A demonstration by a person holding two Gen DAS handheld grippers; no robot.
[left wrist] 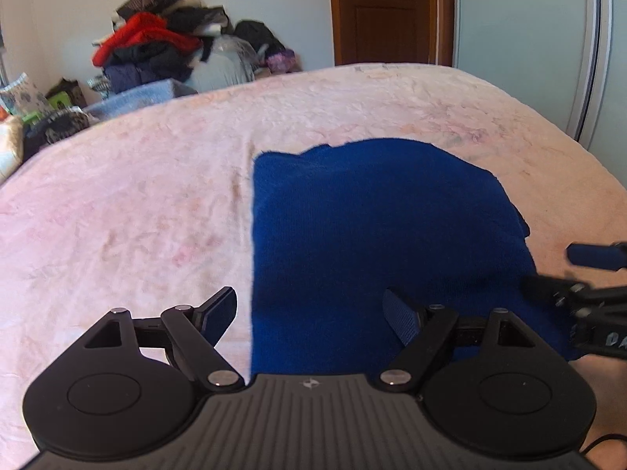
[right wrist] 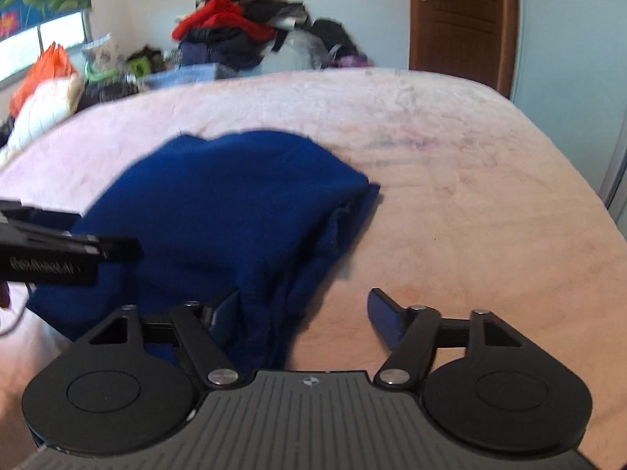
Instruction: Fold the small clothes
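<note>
A dark blue garment (left wrist: 372, 227) lies folded on the pink bed cover (left wrist: 137, 196), with a straight left edge. My left gripper (left wrist: 311, 319) is open over its near left edge, its fingers apart. The right gripper (left wrist: 588, 274) enters the left wrist view from the right, beside the garment's near right side. In the right wrist view the garment (right wrist: 235, 211) lies ahead and left, with bunched layers along its right side. My right gripper (right wrist: 303, 319) is open over the garment's near right corner. The left gripper (right wrist: 58, 250) shows at the left edge.
The pink bed cover (right wrist: 470, 180) spreads wide to the right and far side. A heap of clothes (left wrist: 156, 43) with a red item sits past the bed's far edge. A brown door (left wrist: 384, 11) stands at the back right. Bags and a window (right wrist: 47, 39) are at the left.
</note>
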